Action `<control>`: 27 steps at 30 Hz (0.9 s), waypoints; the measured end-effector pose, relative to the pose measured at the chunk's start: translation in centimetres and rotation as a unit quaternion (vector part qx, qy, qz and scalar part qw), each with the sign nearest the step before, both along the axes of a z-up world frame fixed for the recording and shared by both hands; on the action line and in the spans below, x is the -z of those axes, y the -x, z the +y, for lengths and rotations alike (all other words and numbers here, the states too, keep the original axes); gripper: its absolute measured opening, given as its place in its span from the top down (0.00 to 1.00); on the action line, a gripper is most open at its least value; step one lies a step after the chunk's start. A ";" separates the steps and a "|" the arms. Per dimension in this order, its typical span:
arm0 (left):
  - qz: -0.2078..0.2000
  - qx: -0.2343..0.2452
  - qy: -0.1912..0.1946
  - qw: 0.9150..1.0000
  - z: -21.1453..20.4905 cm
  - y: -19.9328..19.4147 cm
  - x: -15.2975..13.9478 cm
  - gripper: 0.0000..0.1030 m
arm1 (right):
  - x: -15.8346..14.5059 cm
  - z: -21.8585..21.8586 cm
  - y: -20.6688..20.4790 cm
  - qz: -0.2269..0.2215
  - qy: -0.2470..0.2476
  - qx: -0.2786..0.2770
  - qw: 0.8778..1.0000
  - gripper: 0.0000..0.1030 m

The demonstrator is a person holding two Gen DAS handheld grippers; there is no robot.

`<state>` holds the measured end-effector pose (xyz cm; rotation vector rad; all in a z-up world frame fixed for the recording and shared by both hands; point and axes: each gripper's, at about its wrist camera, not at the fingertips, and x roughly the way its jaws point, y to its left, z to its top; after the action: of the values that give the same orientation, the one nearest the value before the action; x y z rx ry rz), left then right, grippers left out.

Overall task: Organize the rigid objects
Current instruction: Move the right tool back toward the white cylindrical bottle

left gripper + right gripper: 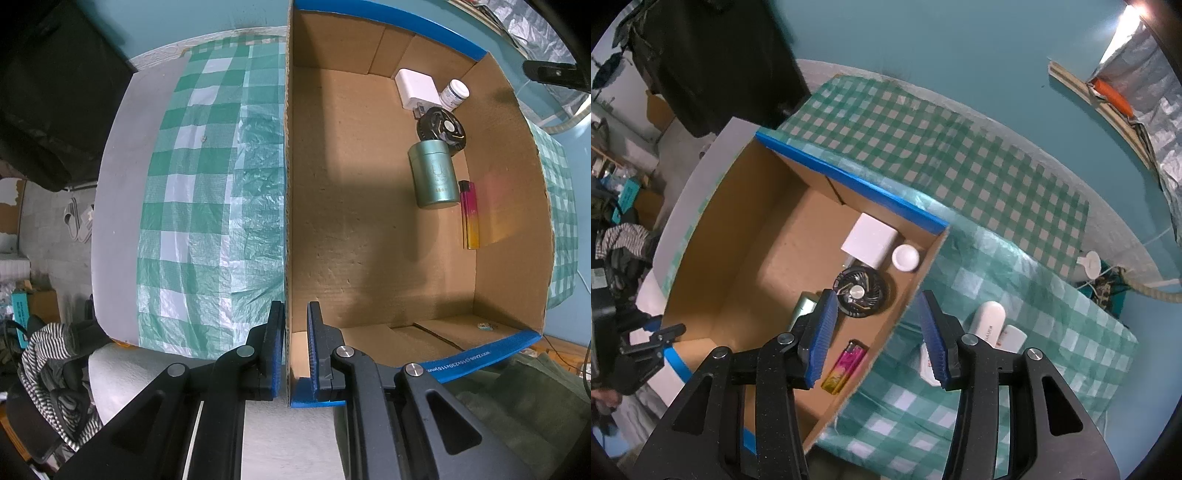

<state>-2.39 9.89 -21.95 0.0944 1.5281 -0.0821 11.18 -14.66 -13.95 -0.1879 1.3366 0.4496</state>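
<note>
Left wrist view: we see the left gripper (295, 350) pinching the near wall of the box (369, 229), one finger outside, one inside.
Right wrist view: our right gripper (875, 339) has its jaws spread, nothing between the pads; it hangs over the box's right wall.
In the box: adapter (415, 88), small jar (455, 94), fan (441, 127), green tin (434, 173), lighter (469, 214), all along the right wall.
On the cloth (960, 166): two white sticks (988, 321) just outside the box.
Hard to make out: the right finger covers a white item beside the sticks; the left finger hides most of the tin.
</note>
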 end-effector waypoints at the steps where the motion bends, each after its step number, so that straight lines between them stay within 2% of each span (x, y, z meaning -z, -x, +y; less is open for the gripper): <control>1: 0.000 0.000 0.000 1.000 0.0 0.0 0.0 0.90 | -0.2 -0.3 0.0 -0.003 -0.001 0.003 1.000 0.56; 12: 0.002 -0.003 0.000 1.000 0.1 0.0 -0.1 0.90 | 0.7 -5.7 -0.4 0.010 -0.010 0.070 0.997 0.55; 16: 0.003 -0.003 -0.001 1.000 0.1 0.0 0.0 0.90 | 1.7 -8.2 -0.5 0.016 -0.004 0.101 0.995 0.46; 21: 0.002 -0.003 -0.001 1.000 0.1 0.1 0.0 0.90 | 4.1 -11.5 -1.0 0.037 0.000 0.147 0.988 0.46; 27: 0.003 -0.006 -0.003 1.000 0.2 0.1 0.0 0.90 | 8.6 -15.6 -2.1 0.085 0.001 0.219 0.972 0.46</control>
<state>-2.52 10.08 -21.97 0.0906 1.5340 -0.0688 13.31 -30.26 -22.52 0.1483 1.4967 0.0925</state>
